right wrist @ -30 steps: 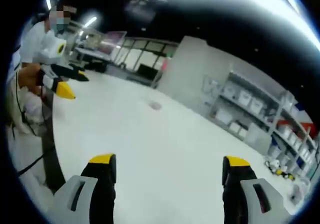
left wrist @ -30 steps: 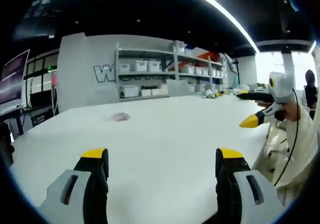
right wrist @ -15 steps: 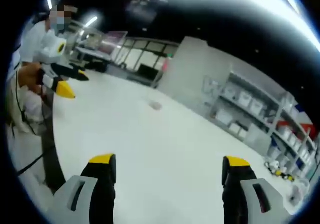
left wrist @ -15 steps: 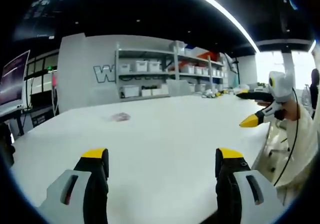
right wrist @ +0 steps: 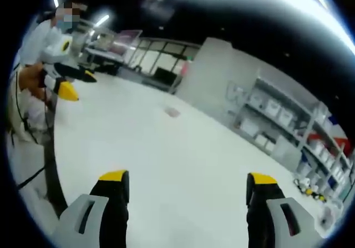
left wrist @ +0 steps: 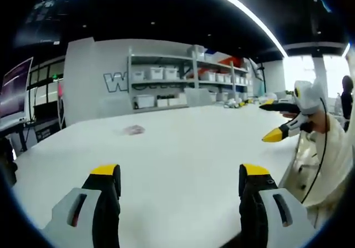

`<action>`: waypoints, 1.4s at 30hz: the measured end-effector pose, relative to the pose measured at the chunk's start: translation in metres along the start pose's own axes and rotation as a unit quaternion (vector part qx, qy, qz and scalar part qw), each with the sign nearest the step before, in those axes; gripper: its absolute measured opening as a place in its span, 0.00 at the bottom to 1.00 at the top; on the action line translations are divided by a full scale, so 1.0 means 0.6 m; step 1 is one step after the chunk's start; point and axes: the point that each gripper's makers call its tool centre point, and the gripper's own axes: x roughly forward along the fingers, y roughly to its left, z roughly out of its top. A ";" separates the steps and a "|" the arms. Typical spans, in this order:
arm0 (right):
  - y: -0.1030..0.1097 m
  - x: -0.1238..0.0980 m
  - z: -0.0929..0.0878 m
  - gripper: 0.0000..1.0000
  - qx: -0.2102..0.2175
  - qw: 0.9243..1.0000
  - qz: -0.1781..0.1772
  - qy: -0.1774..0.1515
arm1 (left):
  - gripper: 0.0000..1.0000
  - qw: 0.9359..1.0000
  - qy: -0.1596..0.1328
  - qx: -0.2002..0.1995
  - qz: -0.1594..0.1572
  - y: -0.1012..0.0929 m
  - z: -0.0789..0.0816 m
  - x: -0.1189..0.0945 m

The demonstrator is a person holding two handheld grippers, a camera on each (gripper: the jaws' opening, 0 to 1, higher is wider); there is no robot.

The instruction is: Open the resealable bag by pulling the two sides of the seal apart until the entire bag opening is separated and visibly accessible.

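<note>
A small clear resealable bag (left wrist: 133, 129) with something pinkish inside lies flat far out on the white table (left wrist: 183, 142); in the right gripper view the bag (right wrist: 172, 112) is a faint patch on the tabletop. My left gripper (left wrist: 179, 173) hovers over the table's near side, open, nothing between its yellow-tipped fingers. My right gripper (right wrist: 187, 177) is likewise open and empty above the table. Each gripper is well short of the bag. In the left gripper view the right gripper (left wrist: 270, 120) appears at the right edge. In the right gripper view the left gripper (right wrist: 80, 86) appears at the left.
A person in white (right wrist: 33, 54) holds the grippers at the table's edge. Shelves with white bins (left wrist: 183, 81) stand behind the table against a grey wall. Monitors and desks (left wrist: 16, 92) stand at the left. Small objects (left wrist: 236, 104) sit at the table's far right corner.
The right gripper view has shifted slightly, so the left gripper sits a little higher in it. In the left gripper view the right gripper has drifted slightly left. The bag has not moved.
</note>
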 end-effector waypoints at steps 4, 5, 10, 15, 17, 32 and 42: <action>-0.001 0.004 -0.001 0.88 -0.006 1.000 0.003 0.003 | 0.87 1.000 0.000 0.000 -0.001 -0.002 0.000 0.000; 0.000 0.005 -0.001 0.88 -0.008 1.000 0.004 0.004 | 0.87 1.000 0.000 0.000 -0.001 -0.002 0.000 -0.001; -0.003 0.010 0.006 0.88 -0.018 1.000 0.002 0.001 | 0.87 1.000 0.000 -0.001 -0.001 -0.001 -0.001 -0.001; -0.001 0.019 0.008 0.88 -0.034 0.999 0.004 0.005 | 0.87 1.000 -0.001 -0.001 -0.001 0.000 0.000 -0.002; 0.000 0.023 0.009 0.88 -0.044 0.999 0.005 0.007 | 0.87 1.000 -0.002 -0.001 0.000 0.001 0.000 -0.003; 0.008 0.060 0.019 0.89 -0.086 0.996 0.015 0.011 | 0.87 1.000 0.000 0.001 0.001 0.005 0.001 -0.002; 0.001 0.086 0.034 0.88 -0.068 0.998 0.016 -0.007 | 0.87 1.000 -0.001 0.000 -0.002 0.004 0.002 -0.001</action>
